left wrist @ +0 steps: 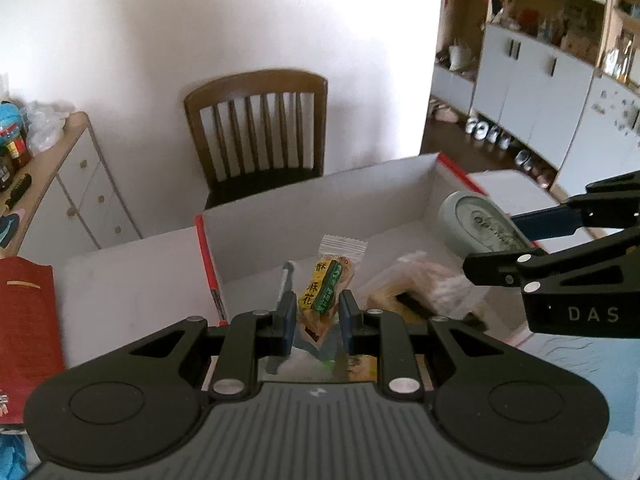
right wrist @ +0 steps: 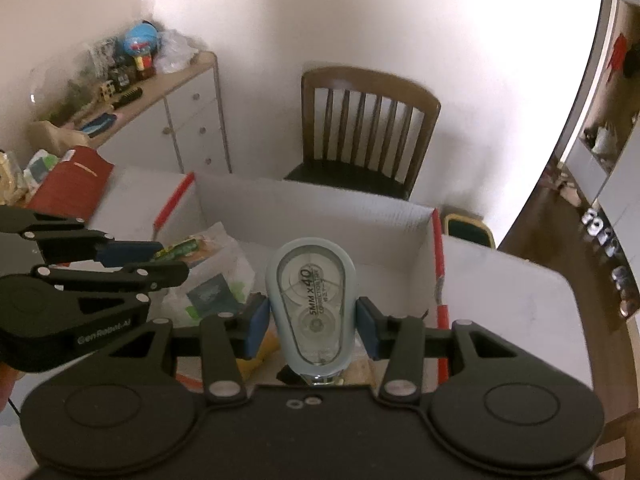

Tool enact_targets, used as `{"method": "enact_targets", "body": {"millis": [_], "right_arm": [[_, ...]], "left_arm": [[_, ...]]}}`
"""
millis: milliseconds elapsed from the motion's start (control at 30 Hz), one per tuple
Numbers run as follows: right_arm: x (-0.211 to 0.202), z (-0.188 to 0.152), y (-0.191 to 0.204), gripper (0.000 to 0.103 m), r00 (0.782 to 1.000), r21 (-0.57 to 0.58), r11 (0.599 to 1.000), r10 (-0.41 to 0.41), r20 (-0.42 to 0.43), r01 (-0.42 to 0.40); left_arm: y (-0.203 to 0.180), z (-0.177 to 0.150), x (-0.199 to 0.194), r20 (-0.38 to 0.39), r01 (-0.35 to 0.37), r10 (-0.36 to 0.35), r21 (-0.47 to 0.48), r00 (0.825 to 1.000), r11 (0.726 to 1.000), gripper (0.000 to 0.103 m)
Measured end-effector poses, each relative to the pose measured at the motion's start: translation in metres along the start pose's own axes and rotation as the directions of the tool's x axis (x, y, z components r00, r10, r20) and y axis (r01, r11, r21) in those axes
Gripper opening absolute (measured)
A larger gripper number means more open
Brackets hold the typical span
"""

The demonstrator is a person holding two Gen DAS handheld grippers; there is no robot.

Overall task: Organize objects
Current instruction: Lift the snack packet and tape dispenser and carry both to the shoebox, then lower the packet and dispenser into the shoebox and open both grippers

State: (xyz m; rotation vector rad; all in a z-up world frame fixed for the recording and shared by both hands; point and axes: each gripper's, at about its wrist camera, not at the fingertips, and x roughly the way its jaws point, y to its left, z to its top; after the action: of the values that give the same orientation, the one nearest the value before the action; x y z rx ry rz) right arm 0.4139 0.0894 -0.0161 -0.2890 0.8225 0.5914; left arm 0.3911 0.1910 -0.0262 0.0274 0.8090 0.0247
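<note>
My left gripper (left wrist: 318, 312) is shut on a yellow-and-green snack packet (left wrist: 324, 288) and holds it over the open white cardboard box (left wrist: 320, 200). My right gripper (right wrist: 312, 320) is shut on a pale blue correction tape dispenser (right wrist: 311, 304), upright between the blue pads, also above the box (right wrist: 320, 208). The dispenser shows at the right of the left wrist view (left wrist: 476, 224), held by the right gripper (left wrist: 520, 236). The left gripper shows at the left of the right wrist view (right wrist: 160, 256). A grey pen (left wrist: 285, 284) and clear plastic bags (left wrist: 420, 284) lie in the box.
A wooden chair (left wrist: 260, 132) stands behind the table. A cluttered sideboard (right wrist: 160, 92) is at the far left. A red bag (left wrist: 24, 320) stands left of the box. The box has red-edged flaps (right wrist: 438, 264). Cabinets and shoes (left wrist: 520, 92) are at the far right.
</note>
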Motion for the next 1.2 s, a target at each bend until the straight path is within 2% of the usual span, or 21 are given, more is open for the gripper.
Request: {"method": "enact_targets", "body": {"millis": [533, 833, 1000, 1133, 1200], "right_arm": [[0.048, -0.008, 0.012, 0.046, 0.994, -0.081, 0.997, -0.023, -0.104, 0.014], [0.054, -0.014, 0.015, 0.047, 0.993, -0.097, 0.995, -0.030, -0.114, 0.019], [0.053, -0.017, 0.009, 0.053, 0.993, -0.084, 0.996, -0.025, -0.117, 0.015], [0.048, -0.020, 0.003, 0.062, 0.993, -0.069, 0.998, -0.018, -0.116, 0.010], [0.045, -0.022, 0.001, 0.063, 0.994, -0.059, 0.998, -0.018, -0.112, 0.012]], "left_arm": [[0.002, -0.008, 0.048, -0.104, -0.007, 0.010, 0.023, 0.995, 1.000, 0.021], [-0.004, -0.014, 0.063, -0.142, 0.004, 0.003, 0.046, 0.990, 0.999, 0.021], [-0.006, -0.017, 0.068, -0.164, 0.027, -0.019, 0.044, 0.986, 0.999, 0.021], [-0.010, -0.018, 0.069, -0.168, 0.032, -0.023, 0.051, 0.986, 0.998, 0.022], [-0.010, -0.019, 0.069, -0.168, 0.040, -0.031, 0.045, 0.985, 0.998, 0.025]]}}
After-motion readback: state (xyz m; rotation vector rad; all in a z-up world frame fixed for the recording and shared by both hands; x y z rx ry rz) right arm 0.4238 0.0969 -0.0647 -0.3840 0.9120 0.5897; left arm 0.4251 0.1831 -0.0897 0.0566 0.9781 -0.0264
